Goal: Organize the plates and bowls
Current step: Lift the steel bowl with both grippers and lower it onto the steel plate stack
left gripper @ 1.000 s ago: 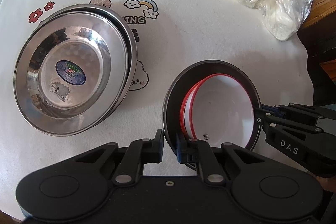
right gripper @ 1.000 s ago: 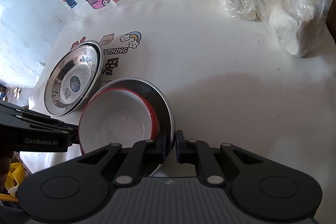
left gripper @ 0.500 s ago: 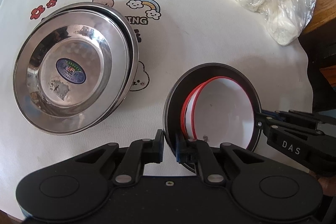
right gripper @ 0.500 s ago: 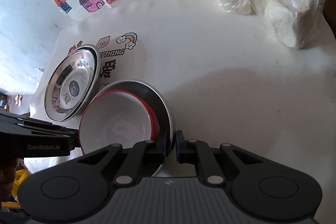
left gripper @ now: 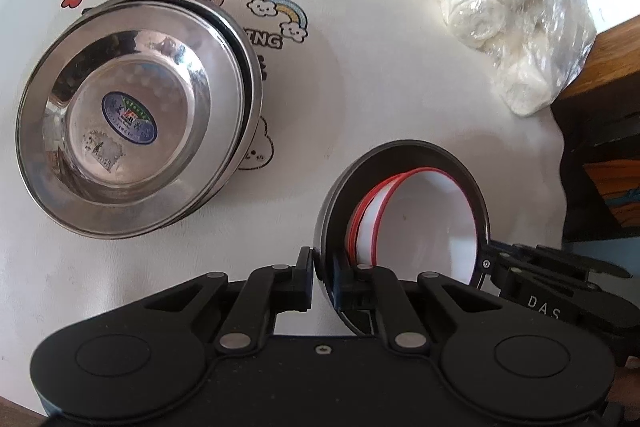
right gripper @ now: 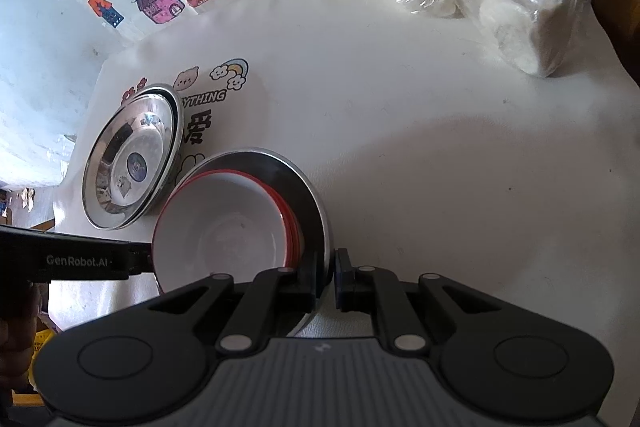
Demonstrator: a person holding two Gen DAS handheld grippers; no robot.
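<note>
Under my left tool, clamped on the steel bowl rim above the tabletop, white bowls sit nested. From the right, my other tool pinches the opposite rim: stiff, slick, and I judge it light.

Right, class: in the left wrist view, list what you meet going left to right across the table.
Stacked steel plates → steel bowl holding red-rimmed white bowls, gripped at its rim by both grippers → clear bag of white lumps.
</note>
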